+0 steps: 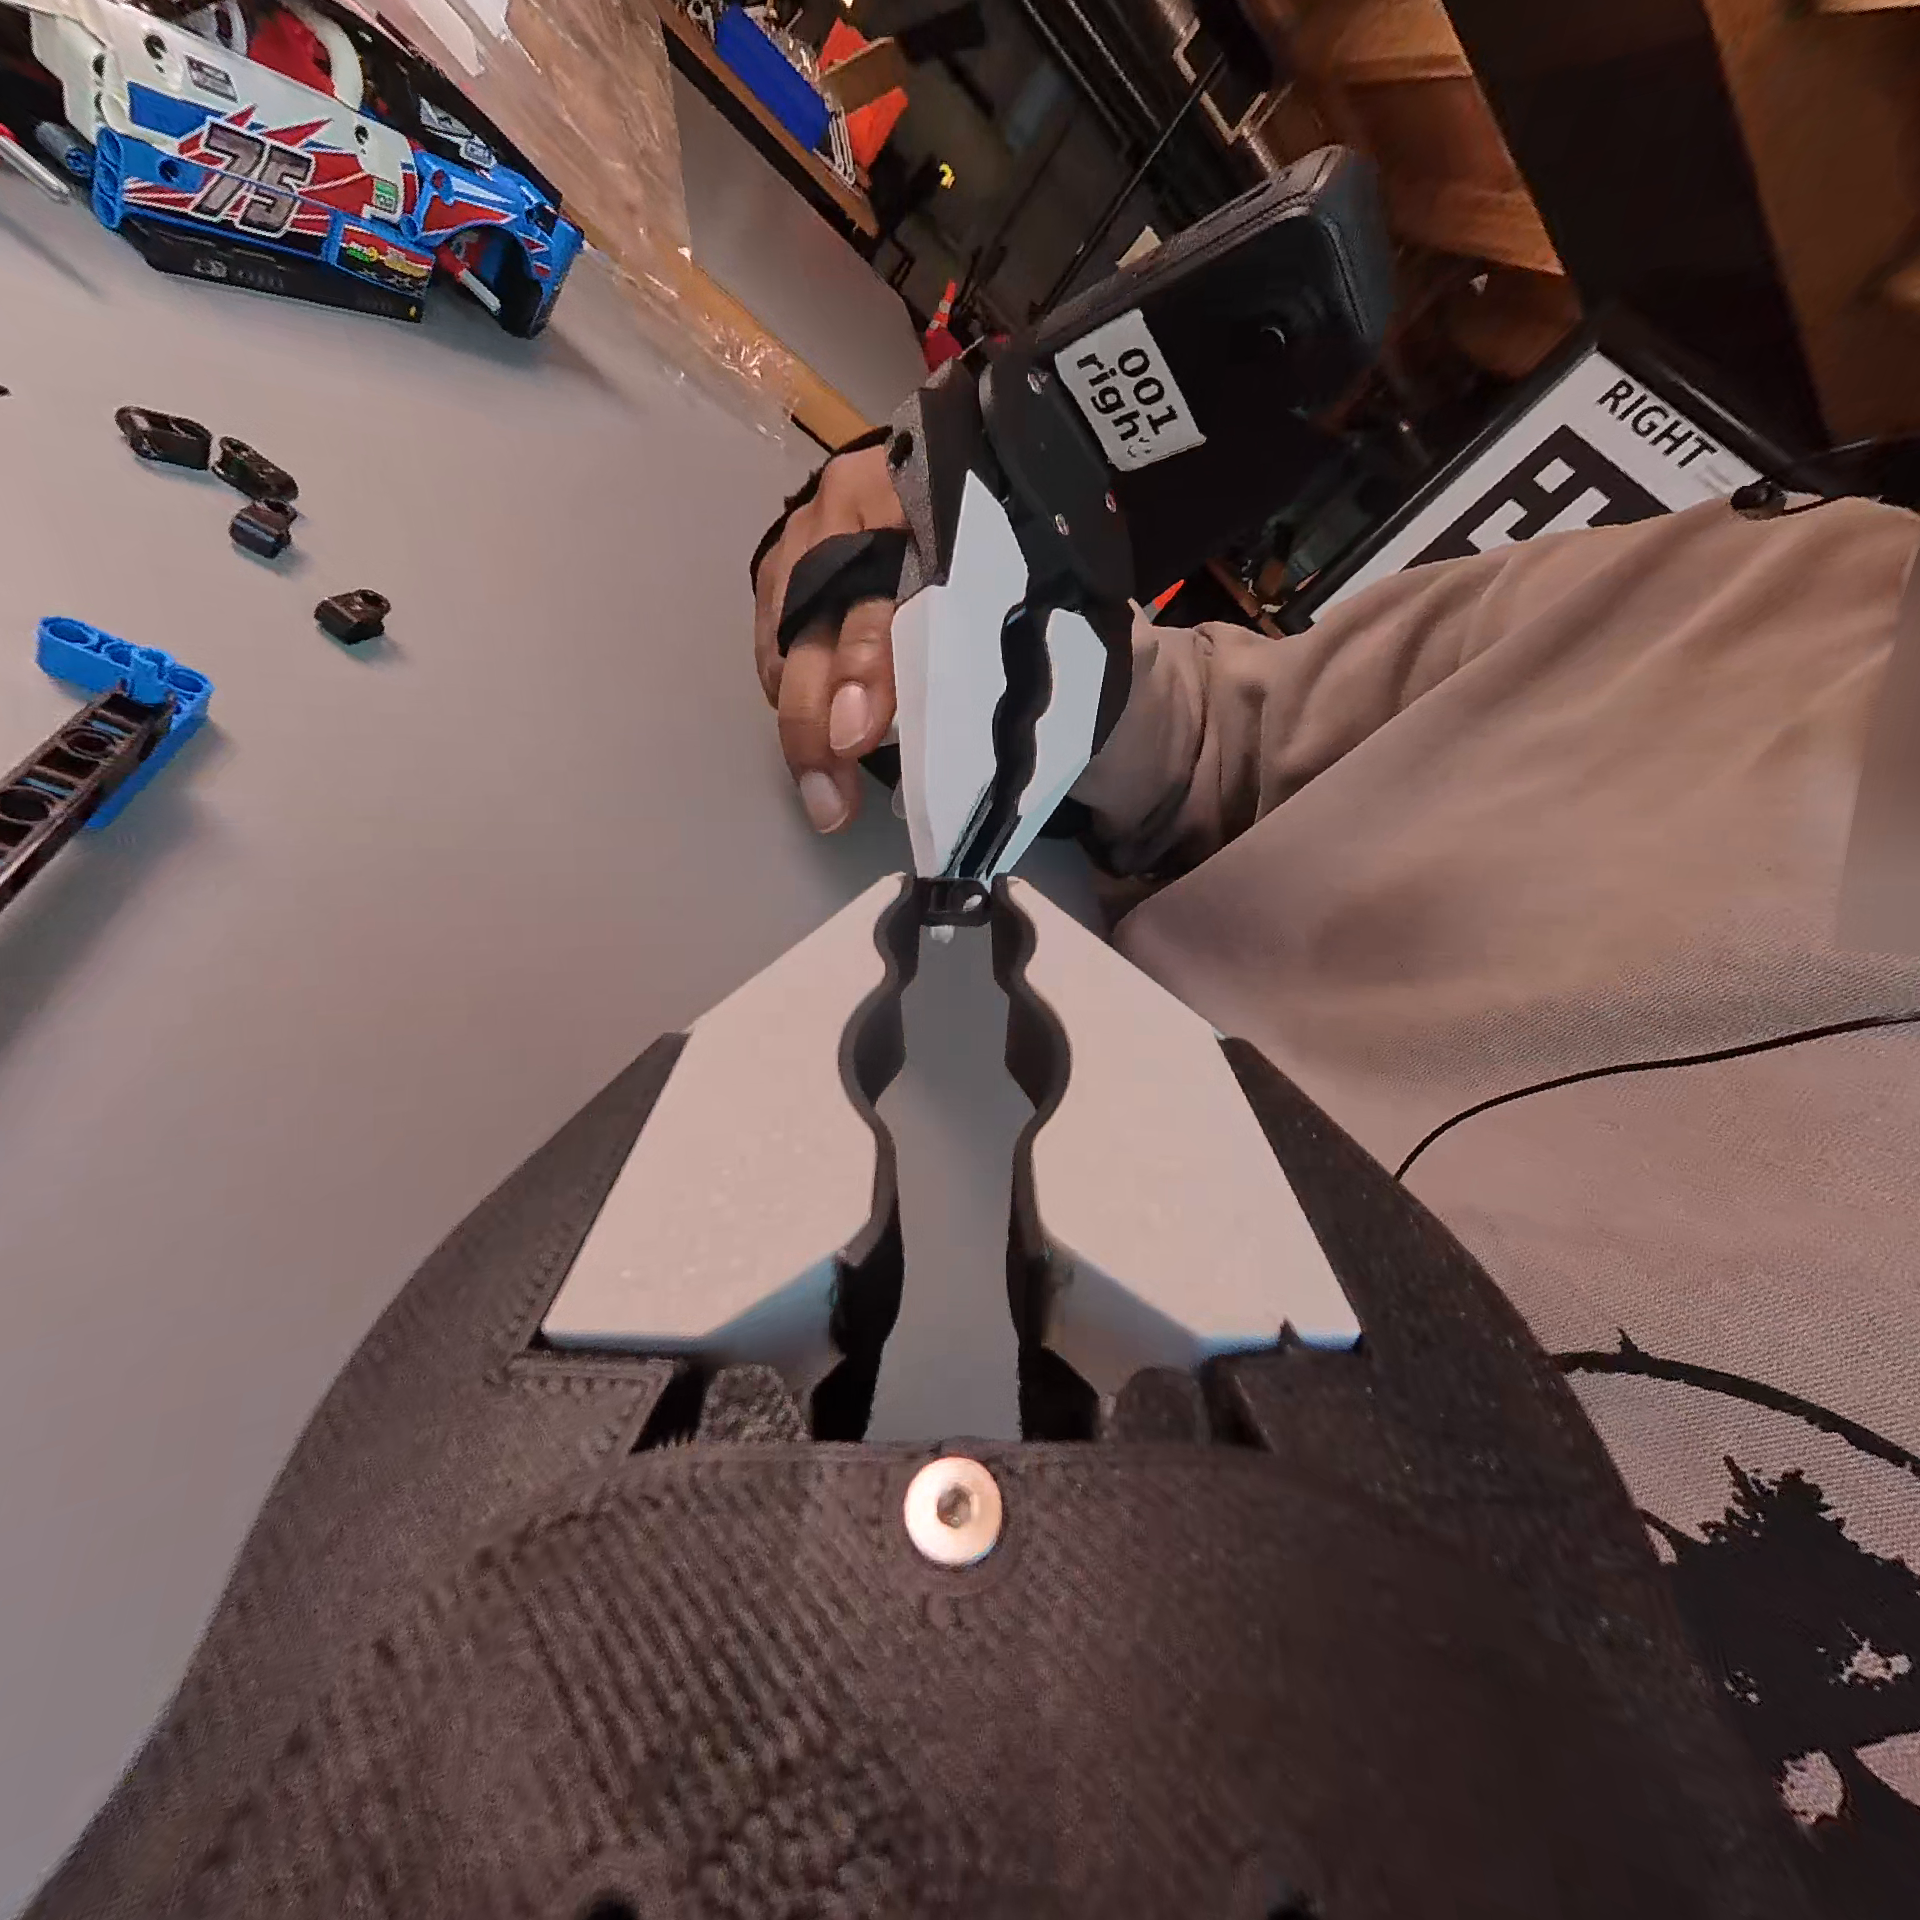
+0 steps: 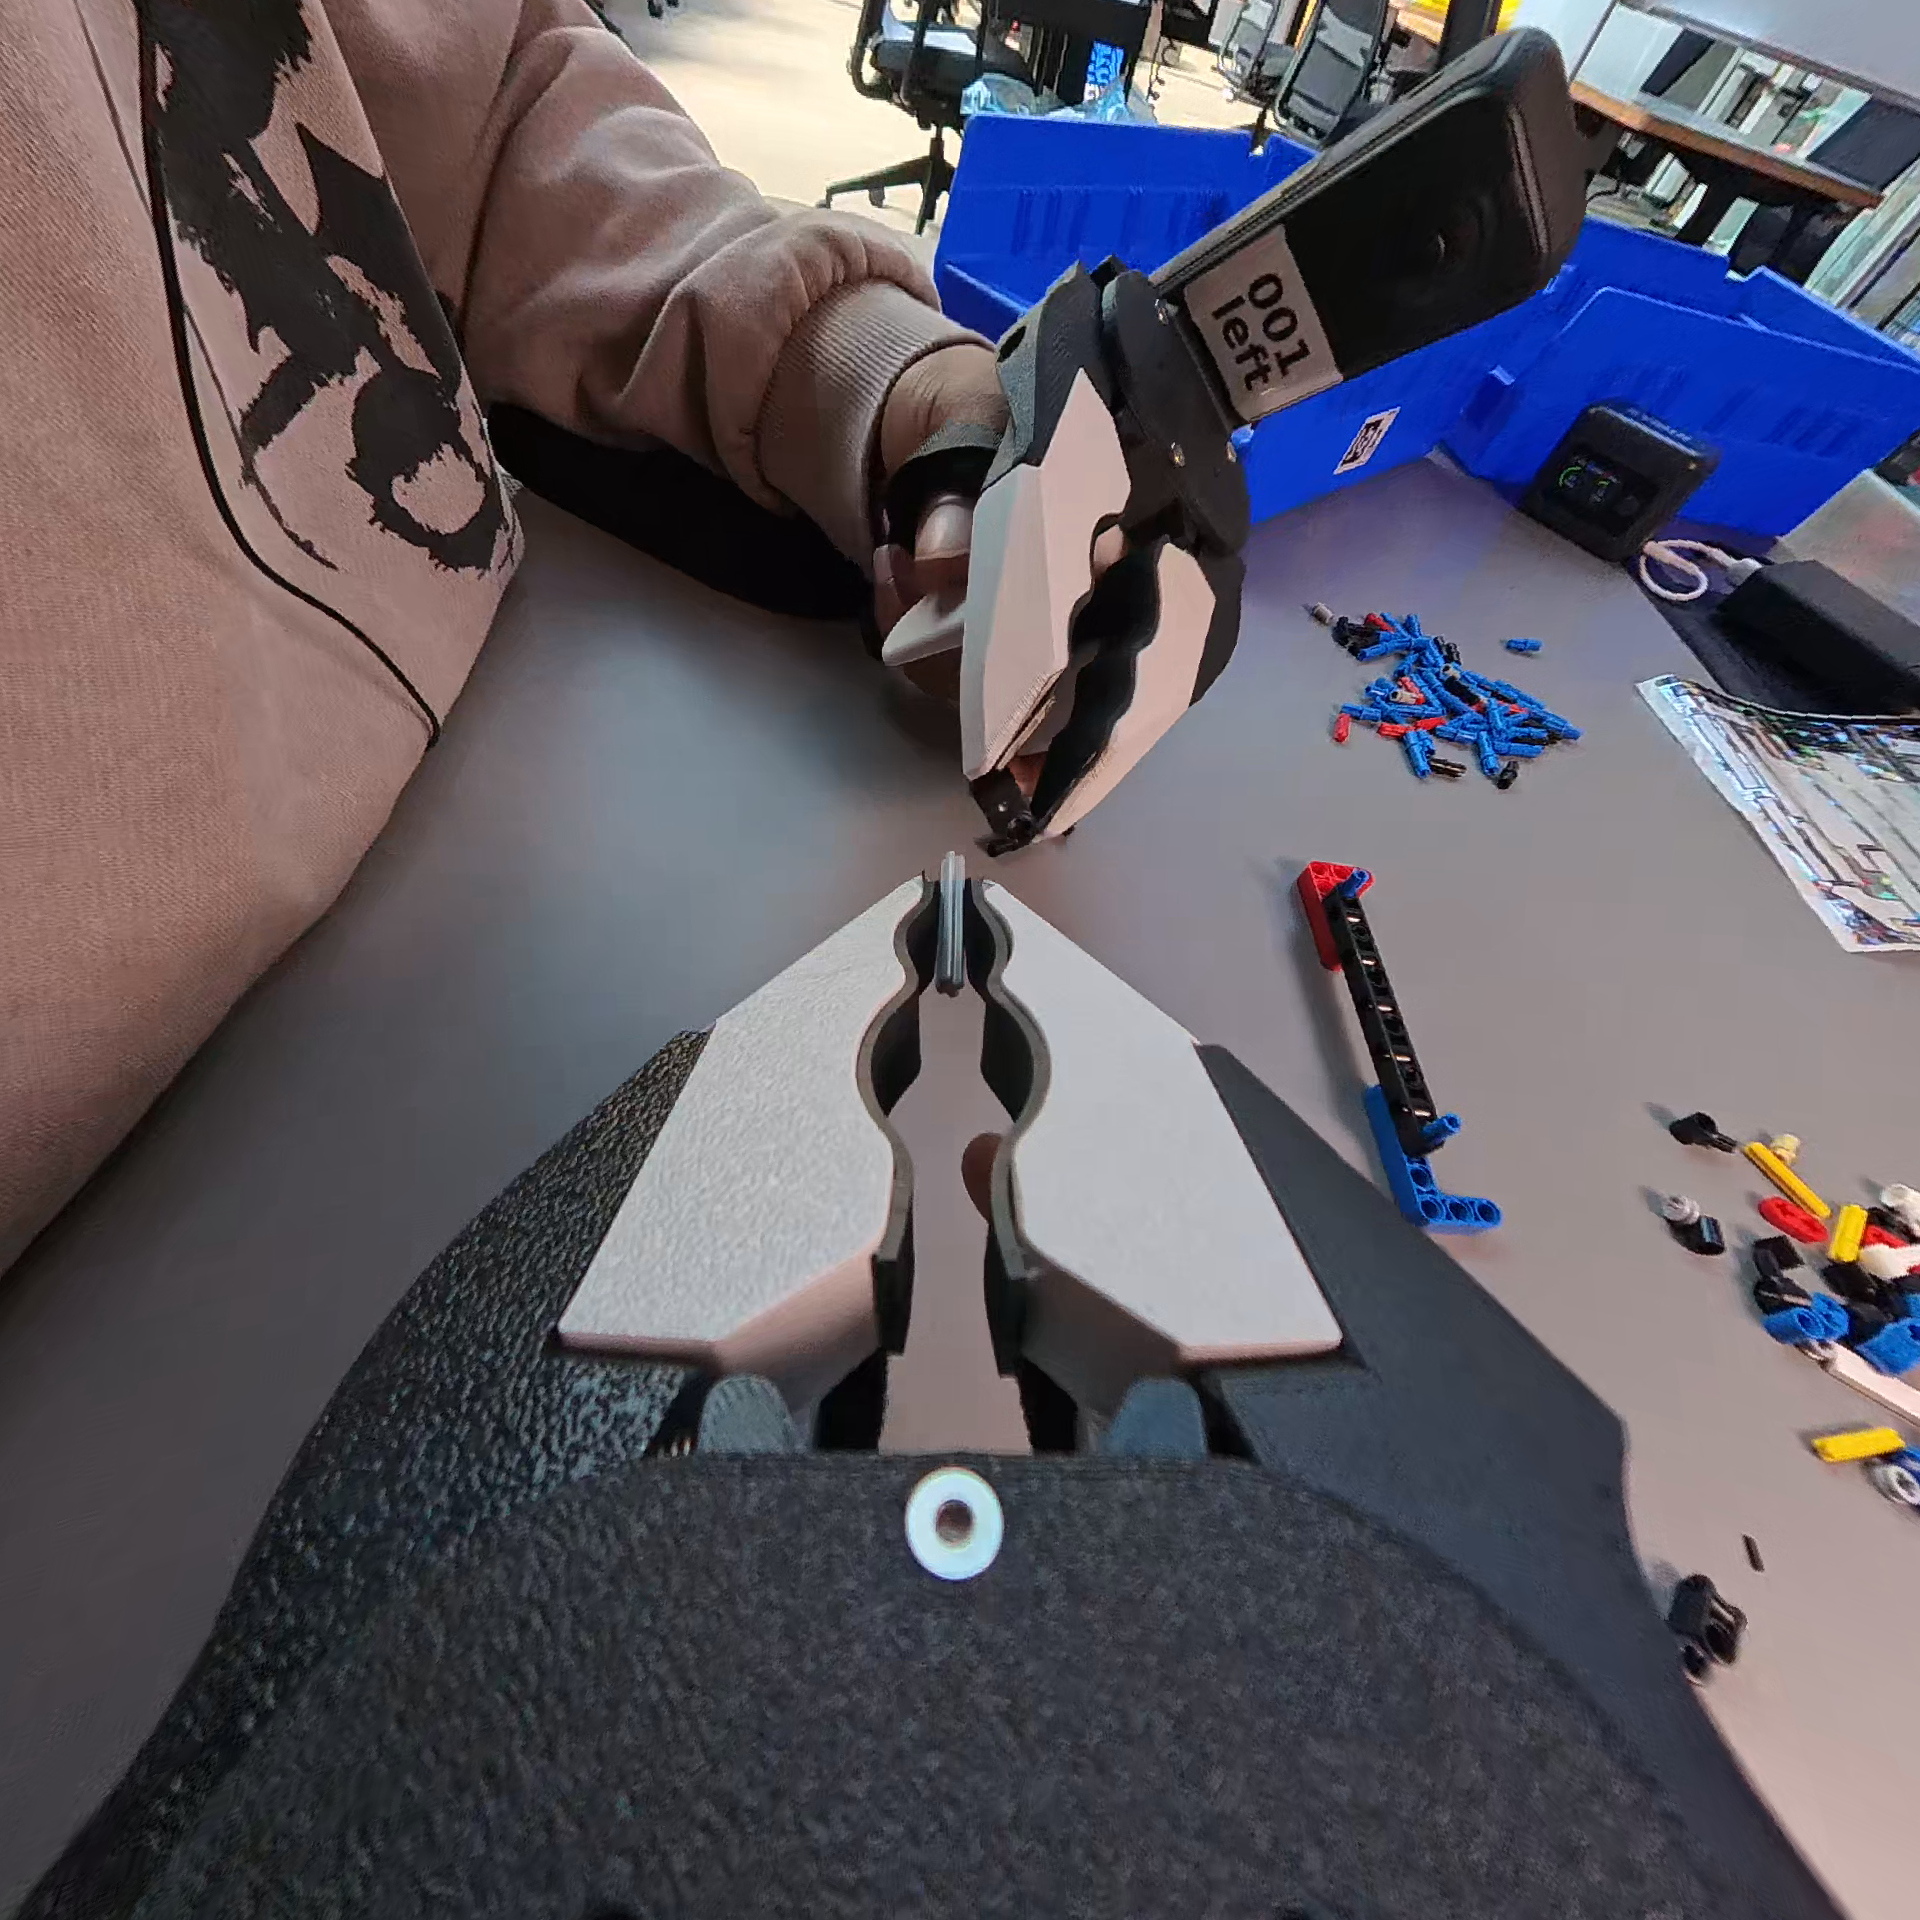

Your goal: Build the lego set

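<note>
My left gripper [image 1: 953, 894] is shut on a small black connector piece [image 1: 956, 900] just above the grey table. It also shows in the right wrist view [image 2: 1013, 821], with the connector [image 2: 1006, 826] at its tips. My right gripper [image 2: 951, 883] is shut on a thin grey axle [image 2: 950, 925] that points toward the connector. In the left wrist view the right gripper [image 1: 971, 868] meets mine tip to tip. A black beam with blue and red ends [image 2: 1382, 1039] lies to the right.
A blue, white and red lego car body [image 1: 281, 197] stands at the far left. Loose black pieces [image 1: 249, 488] and a blue-ended beam [image 1: 114, 717] lie nearby. Blue pins [image 2: 1455, 707], mixed bricks [image 2: 1849, 1278], a sticker sheet [image 2: 1808, 800] and blue bins [image 2: 1662, 353] sit right. The person's torso is close. The tips of both grippers are at nearly the same place.
</note>
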Tool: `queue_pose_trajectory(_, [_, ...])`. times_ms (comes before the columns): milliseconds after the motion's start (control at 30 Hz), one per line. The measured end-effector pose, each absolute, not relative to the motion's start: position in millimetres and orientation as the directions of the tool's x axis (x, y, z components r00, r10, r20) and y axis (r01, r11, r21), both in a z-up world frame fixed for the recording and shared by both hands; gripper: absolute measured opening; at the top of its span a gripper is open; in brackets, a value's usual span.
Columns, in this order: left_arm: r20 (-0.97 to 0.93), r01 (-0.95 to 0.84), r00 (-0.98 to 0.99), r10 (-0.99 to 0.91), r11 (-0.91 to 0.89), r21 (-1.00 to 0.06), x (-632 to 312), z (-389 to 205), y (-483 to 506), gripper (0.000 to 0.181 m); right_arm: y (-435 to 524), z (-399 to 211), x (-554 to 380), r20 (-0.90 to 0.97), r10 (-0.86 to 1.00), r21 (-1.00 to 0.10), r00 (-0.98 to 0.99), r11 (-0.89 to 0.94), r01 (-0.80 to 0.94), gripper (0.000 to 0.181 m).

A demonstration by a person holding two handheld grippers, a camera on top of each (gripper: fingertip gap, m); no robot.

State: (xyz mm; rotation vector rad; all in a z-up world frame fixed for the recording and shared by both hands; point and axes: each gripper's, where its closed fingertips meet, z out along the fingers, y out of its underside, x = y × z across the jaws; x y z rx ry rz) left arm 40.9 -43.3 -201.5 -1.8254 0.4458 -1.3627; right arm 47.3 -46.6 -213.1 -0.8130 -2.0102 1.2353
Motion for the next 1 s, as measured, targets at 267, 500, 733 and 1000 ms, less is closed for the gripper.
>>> queue_pose_trajectory(267, [0.574,0.144,0.392,-0.719,-0.569,-0.81,45,-199,-45,0.012,-50,-206,42,0.129,0.791,-0.946,-0.598,0.279,0.165,0.002])
queue_pose_trajectory(500, [0.452,0.066,0.457,-0.766,-0.477,-0.876,48,-195,-48,0.013,-55,-200,43,0.025,0.783,-0.969,-0.621,0.172,0.178,0.002])
queue_pose_trajectory(733, [0.412,0.035,0.486,-0.771,-0.454,-0.891,51,-196,-49,0.011,-53,-186,41,-0.062,0.783,-0.987,-0.619,0.046,0.157,0.002])
queue_pose_trajectory(1000, [0.396,0.05,0.479,-0.783,-0.426,-0.903,53,-190,-50,0.011,-54,-181,43,-0.098,0.766,-0.988,-0.635,0.0,0.153,0.003])
